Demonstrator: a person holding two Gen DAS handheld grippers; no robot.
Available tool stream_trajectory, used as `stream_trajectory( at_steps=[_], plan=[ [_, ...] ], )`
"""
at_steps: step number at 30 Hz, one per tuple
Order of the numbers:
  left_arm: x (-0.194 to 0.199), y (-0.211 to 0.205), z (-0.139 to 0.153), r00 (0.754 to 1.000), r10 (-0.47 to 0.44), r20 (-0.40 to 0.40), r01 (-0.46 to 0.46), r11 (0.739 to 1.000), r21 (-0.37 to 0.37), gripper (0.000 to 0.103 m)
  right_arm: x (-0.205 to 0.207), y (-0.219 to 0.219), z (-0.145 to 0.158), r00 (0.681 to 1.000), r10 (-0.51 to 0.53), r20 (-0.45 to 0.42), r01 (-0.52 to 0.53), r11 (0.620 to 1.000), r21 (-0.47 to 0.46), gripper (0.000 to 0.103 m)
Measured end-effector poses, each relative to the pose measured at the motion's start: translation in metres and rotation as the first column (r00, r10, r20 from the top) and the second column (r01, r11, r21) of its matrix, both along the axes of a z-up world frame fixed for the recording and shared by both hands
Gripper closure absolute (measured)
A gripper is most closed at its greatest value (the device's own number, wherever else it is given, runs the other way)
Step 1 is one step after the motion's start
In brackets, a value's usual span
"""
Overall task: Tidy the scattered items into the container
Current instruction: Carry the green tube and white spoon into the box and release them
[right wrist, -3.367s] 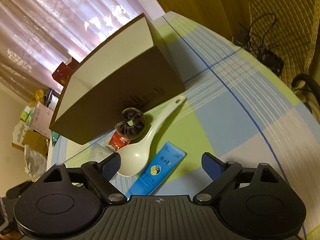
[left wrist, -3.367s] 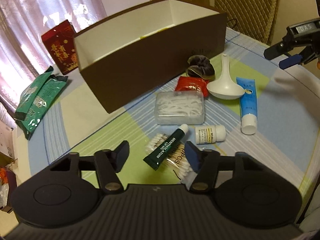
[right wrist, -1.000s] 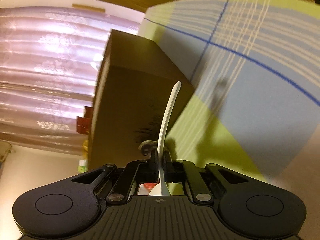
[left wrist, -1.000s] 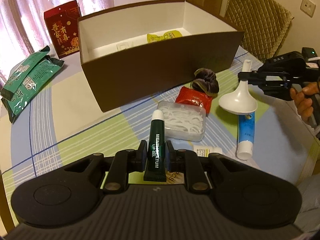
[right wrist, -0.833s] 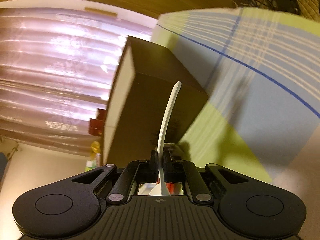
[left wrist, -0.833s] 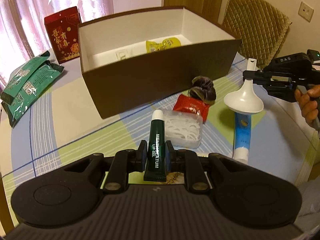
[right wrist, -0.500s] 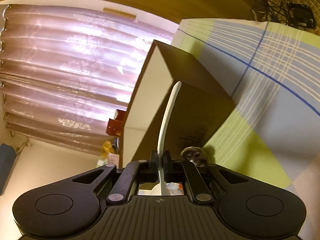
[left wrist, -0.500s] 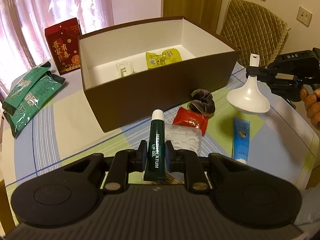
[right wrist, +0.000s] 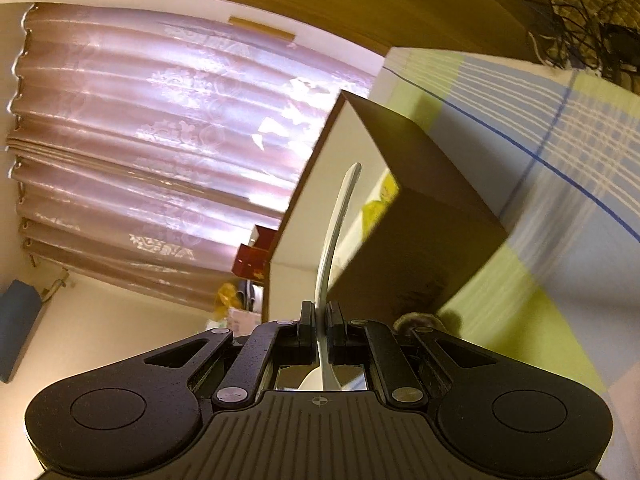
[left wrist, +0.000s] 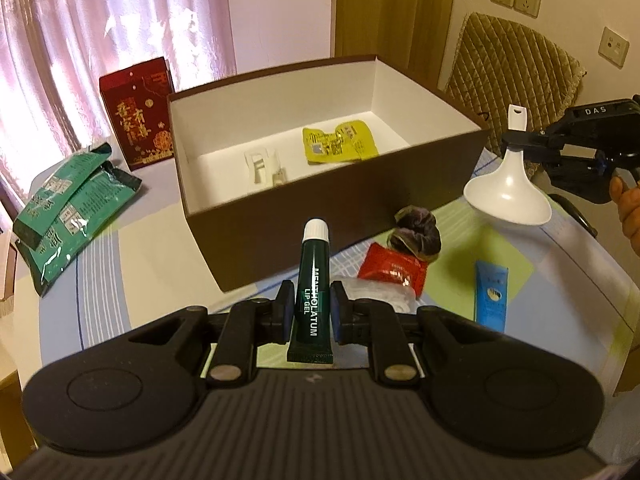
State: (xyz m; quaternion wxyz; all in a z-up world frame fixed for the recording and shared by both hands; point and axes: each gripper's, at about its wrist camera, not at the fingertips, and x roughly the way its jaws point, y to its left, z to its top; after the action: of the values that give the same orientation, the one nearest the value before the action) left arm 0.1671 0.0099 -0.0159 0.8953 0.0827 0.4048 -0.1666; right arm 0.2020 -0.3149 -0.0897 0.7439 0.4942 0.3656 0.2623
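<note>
Tube (left wrist: 313, 296) of green lip gel, marked "MENTHOLATUM LIP GEL", sits squeezed in the left hand-held gripper (left wrist: 310, 312), raised near the brown box (left wrist: 332, 200). The right hand-held gripper (right wrist: 319, 334) pinches a white spoon (left wrist: 508, 196) beside the box. A scrunchie (left wrist: 416, 233) lies on the desk (left wrist: 132, 264).

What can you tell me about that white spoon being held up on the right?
The spoon is a glossy white soup spoon, ceramic or plastic by its look, with a deep round bowl and a short curved handle with a small hole at its end. The right gripper is shut on the handle, holding the spoon clear of the table, beside the brown box, bowl hanging lower than the handle.
</note>
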Motion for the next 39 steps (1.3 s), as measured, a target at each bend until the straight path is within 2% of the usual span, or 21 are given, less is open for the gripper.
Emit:
stream_trajectory(
  at_steps=[14,19,21,25,30,35,39],
  plan=[
    [0.039,0.001,0.023,0.998,-0.004,0.069,0.004,1.0,-0.001,0.088,0.065,0.022,0.032,0.994,0.047,0.101,-0.046,0.999,-0.01,0.095],
    [0.061,-0.003,0.029,0.996,-0.022,0.085,0.021,1.0,0.007,0.088,0.096,0.036,0.042,0.989,0.061,0.131,-0.053,0.996,-0.067,0.095],
    [0.073,-0.004,0.031,0.996,-0.027,0.088,0.027,1.0,0.006,0.088,0.108,0.043,0.045,0.986,0.08,0.147,-0.062,0.991,-0.122,0.095],
    [0.098,-0.008,0.034,0.995,-0.031,0.093,0.032,1.0,-0.001,0.088,0.129,0.06,0.041,0.98,0.128,0.153,-0.09,0.968,-0.233,0.095],
    [0.127,-0.017,0.027,0.996,-0.045,0.073,0.046,0.999,-0.012,0.088,0.149,0.077,0.022,0.979,0.174,0.102,-0.129,0.93,-0.345,0.095],
    [0.156,-0.03,0.007,0.998,-0.055,0.006,0.055,0.998,-0.023,0.088,0.161,0.099,0.01,0.968,0.243,0.058,-0.191,0.868,-0.459,0.095],
    [0.177,-0.041,-0.012,0.996,-0.058,-0.062,0.056,0.998,-0.033,0.088,0.166,0.118,0.004,0.951,0.308,0.022,-0.245,0.798,-0.551,0.095]
  ],
)
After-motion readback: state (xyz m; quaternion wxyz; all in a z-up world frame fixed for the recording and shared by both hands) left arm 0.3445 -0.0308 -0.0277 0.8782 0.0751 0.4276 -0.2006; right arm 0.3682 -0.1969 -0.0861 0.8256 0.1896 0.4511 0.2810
